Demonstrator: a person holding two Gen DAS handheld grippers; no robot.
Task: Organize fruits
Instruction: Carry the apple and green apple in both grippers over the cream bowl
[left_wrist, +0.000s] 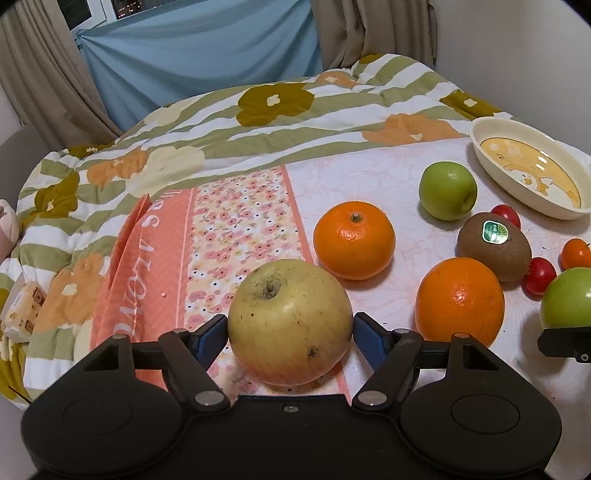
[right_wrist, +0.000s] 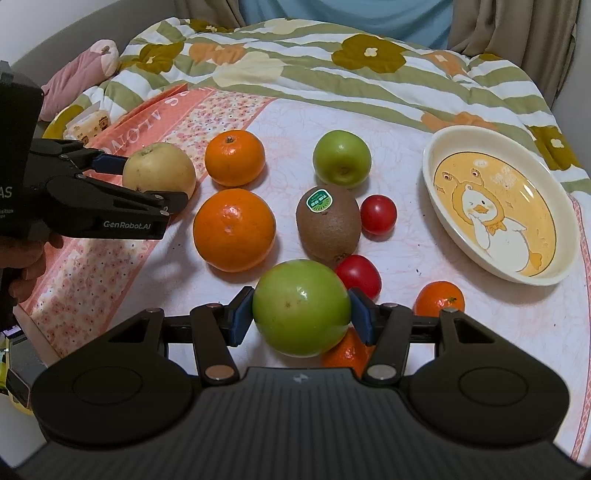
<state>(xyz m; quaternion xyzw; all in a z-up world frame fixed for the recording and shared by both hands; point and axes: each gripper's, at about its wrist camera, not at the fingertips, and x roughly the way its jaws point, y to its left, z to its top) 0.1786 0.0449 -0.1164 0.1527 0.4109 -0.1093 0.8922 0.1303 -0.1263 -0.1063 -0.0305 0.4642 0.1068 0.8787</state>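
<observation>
- Left gripper (left_wrist: 290, 334) is closing on the yellow apple (left_wrist: 290, 321): both blue pads (left_wrist: 212, 338) are sitting at its sides, apparently touching. Apple is looking slightly lifted or just resting on the peach floral sheet (left_wrist: 229, 218); cannot tell which.
- Right gripper (right_wrist: 301, 314) is clamping the big green apple (right_wrist: 301, 308), pads flush at its widest line. It is hanging over a small mandarin (right_wrist: 347, 352) that is partly hidden beneath.
- Target is probably the cream duck dish (right_wrist: 461, 236), sitting empty to the right of the pile, well apart from both held fruits.
- Still on the sheet: two oranges (right_wrist: 234, 229), a smaller green apple (right_wrist: 341, 158), the kiwi (right_wrist: 328, 223), two cherry tomatoes (right_wrist: 378, 214), another mandarin (right_wrist: 439, 299).
- Doing this step well, my read:
  - Right side is going first; it is nearer the dish. Lifting clear before travelling, so the apple is not clipping the tomatoes or mandarin.
  - Keeping squeeze steady; round waxy skin is prone to rolling out if the pads are drifting off the equator.
  - Setting it low at the dish's far end, leaving room for the rest.
  - Left apple is crossing over the oranges and kiwi, so carrying it high.
  - Staggering the two grippers to avoid crowding at the dish.
</observation>
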